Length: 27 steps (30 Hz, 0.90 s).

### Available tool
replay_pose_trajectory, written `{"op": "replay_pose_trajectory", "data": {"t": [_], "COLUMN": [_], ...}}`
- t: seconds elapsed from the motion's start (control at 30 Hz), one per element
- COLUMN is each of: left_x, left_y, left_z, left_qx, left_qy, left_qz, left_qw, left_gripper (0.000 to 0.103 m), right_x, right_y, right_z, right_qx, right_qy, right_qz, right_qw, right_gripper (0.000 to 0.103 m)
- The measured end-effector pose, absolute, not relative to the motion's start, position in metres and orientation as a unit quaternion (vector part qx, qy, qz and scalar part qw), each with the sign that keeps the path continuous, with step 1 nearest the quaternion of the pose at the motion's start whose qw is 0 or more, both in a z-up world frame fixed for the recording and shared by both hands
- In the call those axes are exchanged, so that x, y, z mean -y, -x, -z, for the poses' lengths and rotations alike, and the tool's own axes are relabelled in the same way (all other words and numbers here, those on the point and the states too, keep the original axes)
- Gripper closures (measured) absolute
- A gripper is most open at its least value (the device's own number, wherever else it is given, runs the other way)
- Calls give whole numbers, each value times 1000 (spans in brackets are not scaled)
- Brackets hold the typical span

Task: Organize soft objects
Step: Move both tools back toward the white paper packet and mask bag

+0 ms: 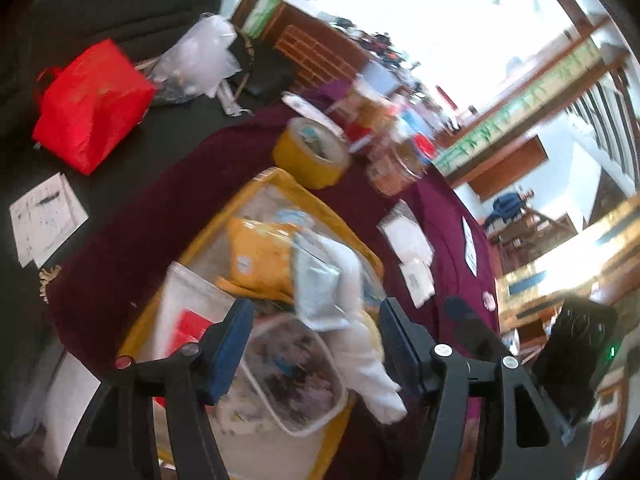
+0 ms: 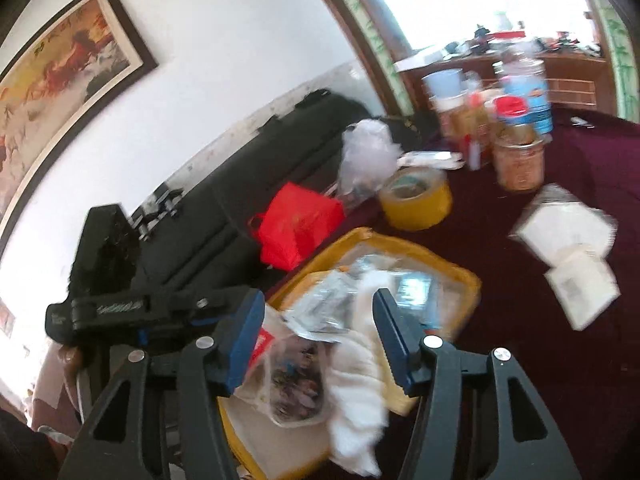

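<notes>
A yellow-edged clear bag [image 1: 340,226] [image 2: 466,276] lies open on the maroon tablecloth [image 1: 160,216], filled with soft packets: a yellow pouch [image 1: 260,252], a clear packet with dark print [image 1: 294,372] [image 2: 294,380], a silvery packet [image 1: 318,288] and a white cloth [image 1: 360,344] [image 2: 356,384]. My left gripper [image 1: 316,344] is open and hovers over the bag, nothing between its pads. My right gripper [image 2: 318,336] is open above the white cloth, also empty. The left gripper shows at the left in the right wrist view [image 2: 160,308].
A yellow tape roll [image 1: 312,152] [image 2: 416,196], jars and bottles [image 2: 516,156] stand behind the bag. Two white packets [image 1: 412,256] [image 2: 568,248] lie on the cloth to the right. A red bag [image 1: 90,104] [image 2: 298,226] and clear plastic [image 1: 200,54] sit on a dark sofa.
</notes>
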<state>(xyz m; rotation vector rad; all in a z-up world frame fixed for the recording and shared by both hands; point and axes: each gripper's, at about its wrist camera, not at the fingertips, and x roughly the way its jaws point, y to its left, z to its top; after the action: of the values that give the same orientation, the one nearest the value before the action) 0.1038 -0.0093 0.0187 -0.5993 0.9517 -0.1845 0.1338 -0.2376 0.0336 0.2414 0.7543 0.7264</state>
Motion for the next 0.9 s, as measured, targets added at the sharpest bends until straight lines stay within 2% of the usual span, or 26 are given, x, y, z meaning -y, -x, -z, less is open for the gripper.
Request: {"op": "replay_pose_trajectory", "data": {"t": [0.3,0.43,0.73,0.9], "left_x": [96,128,165,165], "left_y": [-87,-83,-68,-59], "left_z": [-28,-25,-14,-11], "left_qx": [-453,-461,-479,-476], "left_qy": [198,175,143,141], "left_qz": [138,164,223,236], "left_qw": [858,854,837,836], "left_gripper": [31,30,28,28], "right_x": [338,365,372,376], "right_y": [-131,-148,-241,-299], "right_z": [9,28,53,73], "right_qx": [-414,-437,-490,-517], "right_qy": [-166,-168,-34,-9], "right_qz": [-235,-193,-129,-102], "right_qw": [864,863,861,850], "right_gripper": [42,36,35,34]}}
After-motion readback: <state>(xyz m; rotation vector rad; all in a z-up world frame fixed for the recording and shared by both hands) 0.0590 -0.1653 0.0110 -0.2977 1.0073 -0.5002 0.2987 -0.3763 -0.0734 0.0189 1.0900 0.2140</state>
